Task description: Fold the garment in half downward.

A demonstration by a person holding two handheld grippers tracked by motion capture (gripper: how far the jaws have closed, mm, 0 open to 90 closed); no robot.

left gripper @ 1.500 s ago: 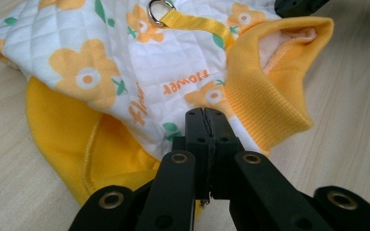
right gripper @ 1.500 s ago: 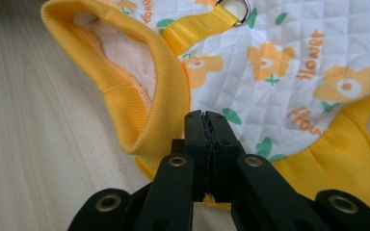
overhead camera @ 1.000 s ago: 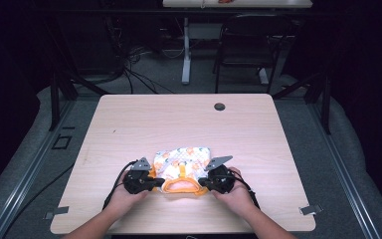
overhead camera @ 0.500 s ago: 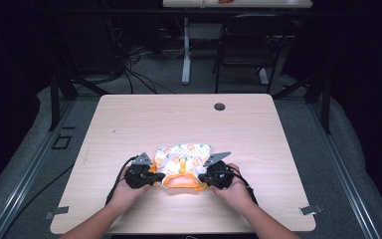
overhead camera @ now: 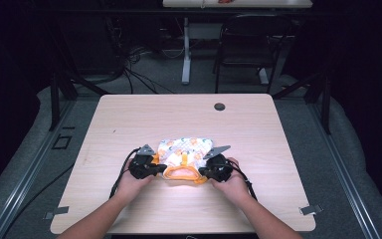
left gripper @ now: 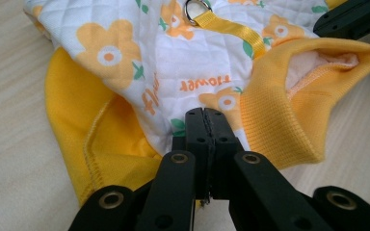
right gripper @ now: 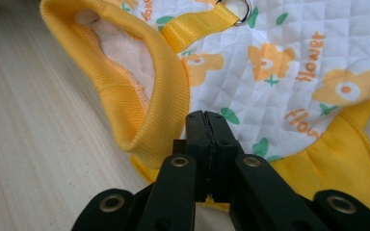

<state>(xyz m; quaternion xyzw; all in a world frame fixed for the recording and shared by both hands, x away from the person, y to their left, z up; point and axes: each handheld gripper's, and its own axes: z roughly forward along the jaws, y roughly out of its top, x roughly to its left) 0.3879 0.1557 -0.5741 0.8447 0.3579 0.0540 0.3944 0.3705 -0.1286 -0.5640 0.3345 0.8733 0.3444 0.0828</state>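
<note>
With both jaws clamped on the shoulders of the quilted flower-print pet vest [overhead camera: 185, 158] lying at the desk's [overhead camera: 129, 119] near edge, uneven pulling by left gripper [overhead camera: 151, 168] or right gripper [overhead camera: 205, 172] could slip fabric free.

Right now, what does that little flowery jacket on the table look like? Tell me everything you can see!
The little jacket is white quilted cloth printed with orange flowers, green leaves and the word "flower". It has a yellow ribbed collar, yellow trim and a yellow strap with a metal ring. It lies flat near the front of the wooden table, collar toward the person. The left gripper and right gripper pinch it on either side of the collar.
</note>
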